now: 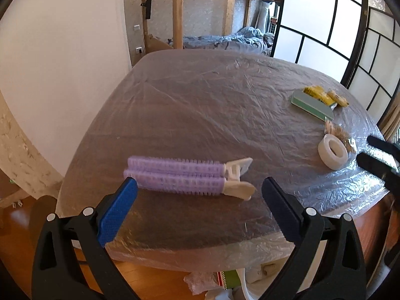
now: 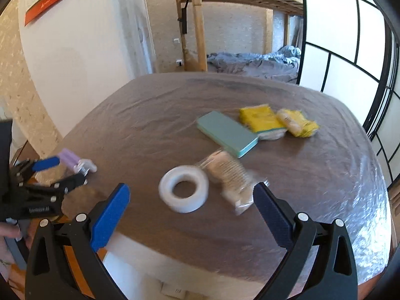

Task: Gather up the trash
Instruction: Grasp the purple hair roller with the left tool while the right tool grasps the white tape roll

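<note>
A purple hair clip (image 1: 185, 176) is seen lying crosswise just ahead of the left gripper (image 1: 200, 207), whose jaws are spread wide and empty. Its long axis is set across the gap, near the plastic-covered table (image 1: 200, 100) edge; the right gripper (image 2: 191, 215), likewise spread, is held by the tape roll (image 2: 183, 187).

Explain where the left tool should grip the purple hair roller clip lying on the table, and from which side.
Grip the purple hair roller clip across its two purple rollers, mid-length, coming from the near table edge, roughly where the open left tool is now. The clip lies flat and crosswise, so its long sides face the fingers; the white handles splay and look harder to pinch.
</note>
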Action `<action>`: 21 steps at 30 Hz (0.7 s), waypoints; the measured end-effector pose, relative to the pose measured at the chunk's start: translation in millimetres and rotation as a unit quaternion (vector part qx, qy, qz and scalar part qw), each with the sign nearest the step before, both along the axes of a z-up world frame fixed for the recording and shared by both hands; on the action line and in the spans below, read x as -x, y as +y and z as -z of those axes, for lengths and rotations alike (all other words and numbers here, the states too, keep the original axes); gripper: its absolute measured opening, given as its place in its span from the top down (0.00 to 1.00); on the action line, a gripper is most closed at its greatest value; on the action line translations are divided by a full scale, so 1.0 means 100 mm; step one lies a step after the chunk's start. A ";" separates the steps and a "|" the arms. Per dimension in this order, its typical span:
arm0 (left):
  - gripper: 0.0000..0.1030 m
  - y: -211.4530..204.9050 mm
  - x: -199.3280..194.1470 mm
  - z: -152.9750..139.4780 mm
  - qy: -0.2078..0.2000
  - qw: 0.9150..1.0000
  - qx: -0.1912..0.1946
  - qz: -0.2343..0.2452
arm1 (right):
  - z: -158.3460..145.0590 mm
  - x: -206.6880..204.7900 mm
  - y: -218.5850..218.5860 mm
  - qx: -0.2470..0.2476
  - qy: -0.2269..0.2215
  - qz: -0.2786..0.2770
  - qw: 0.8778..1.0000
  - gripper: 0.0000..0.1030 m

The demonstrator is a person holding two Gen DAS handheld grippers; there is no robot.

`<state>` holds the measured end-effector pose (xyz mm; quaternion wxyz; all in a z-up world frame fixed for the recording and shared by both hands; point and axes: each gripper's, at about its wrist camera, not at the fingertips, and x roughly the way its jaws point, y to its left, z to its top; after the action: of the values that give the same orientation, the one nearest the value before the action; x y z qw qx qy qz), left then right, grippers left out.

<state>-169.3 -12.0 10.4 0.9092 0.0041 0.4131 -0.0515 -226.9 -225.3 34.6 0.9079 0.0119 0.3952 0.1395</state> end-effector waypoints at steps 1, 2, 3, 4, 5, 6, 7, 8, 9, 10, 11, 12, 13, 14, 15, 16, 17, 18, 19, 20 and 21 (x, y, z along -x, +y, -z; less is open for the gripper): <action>0.03 0.00 -0.01 0.00 0.002 1.000 0.002 0.002 | 0.04 -0.02 0.03 -0.012 0.012 -0.004 1.000 0.09; 0.03 0.00 -0.02 0.00 0.004 1.000 0.004 0.006 | 0.07 -0.03 0.05 -0.015 0.018 -0.006 1.000 0.09; 0.03 0.00 -0.02 0.00 0.002 1.000 0.003 0.008 | 0.11 -0.04 0.08 -0.011 0.023 -0.004 1.000 0.10; 0.03 0.00 -0.04 0.00 0.001 1.000 0.004 0.013 | 0.15 -0.06 0.11 -0.004 0.025 -0.001 1.000 0.11; 0.03 0.00 -0.07 0.01 0.002 1.000 0.004 0.020 | 0.17 -0.06 0.12 -0.002 0.027 0.001 1.000 0.12; 0.03 0.02 -0.11 0.02 0.004 1.000 0.003 0.023 | 0.20 -0.08 0.13 -0.004 0.031 0.002 1.000 0.12; 0.03 0.03 -0.14 0.03 0.006 1.000 -0.004 0.021 | 0.22 -0.10 0.13 -0.009 0.035 0.002 0.999 0.12; 0.03 0.04 -0.15 0.02 0.005 1.000 -0.005 0.018 | 0.24 -0.11 0.15 -0.011 0.037 0.002 0.999 0.12; 0.03 0.06 -0.14 0.00 0.003 1.000 0.000 0.019 | 0.25 -0.11 0.17 -0.009 0.035 0.001 0.999 0.12; 0.03 0.09 -0.13 -0.01 0.003 1.000 0.011 0.017 | 0.25 -0.11 0.19 -0.004 0.032 0.002 0.999 0.12; 0.03 0.12 -0.13 -0.01 0.009 1.000 0.022 0.014 | 0.25 -0.12 0.21 -0.001 0.030 0.002 1.000 0.12; 0.03 0.15 -0.13 0.00 0.016 0.999 0.033 0.011 | 0.26 -0.12 0.23 -0.001 0.029 0.002 1.000 0.12; 0.03 0.16 -0.13 -0.01 0.019 0.999 0.042 0.008 | 0.26 -0.12 0.25 0.000 0.028 0.002 1.000 0.12; 0.03 0.15 -0.12 -0.02 0.018 0.999 0.051 0.007 | 0.27 -0.12 0.27 0.002 0.027 0.001 1.000 0.12; 0.03 0.16 -0.11 -0.02 0.021 0.998 0.054 0.003 | 0.27 -0.13 0.28 0.004 0.027 0.001 1.000 0.12; 0.03 0.15 -0.11 -0.02 0.027 0.998 0.057 -0.002 | 0.27 -0.13 0.29 0.005 0.026 0.001 1.000 0.12; 0.03 0.14 -0.12 -0.01 0.036 0.997 0.071 -0.007 | 0.28 -0.13 0.31 0.004 0.026 0.002 1.000 0.12; 0.03 0.14 -0.12 0.00 0.037 0.996 0.085 -0.006 | 0.28 -0.12 0.31 0.004 0.026 0.002 1.000 0.12; 0.03 0.13 -0.13 0.00 0.035 0.995 0.098 -0.003 | 0.28 -0.14 0.29 0.004 0.026 0.003 1.000 0.12; 0.03 0.10 -0.15 0.00 0.032 0.995 0.092 -0.006 | 0.28 -0.15 0.30 0.005 0.026 0.003 1.000 0.12; 0.03 0.08 -0.17 0.00 0.032 0.996 0.083 -0.008 | 0.28 -0.15 0.31 0.005 0.026 0.004 1.000 0.12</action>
<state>-152.1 -4.4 9.9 0.8933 -0.0764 0.4359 -0.0785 -212.1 -194.6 6.2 0.8979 0.0126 0.4192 0.1336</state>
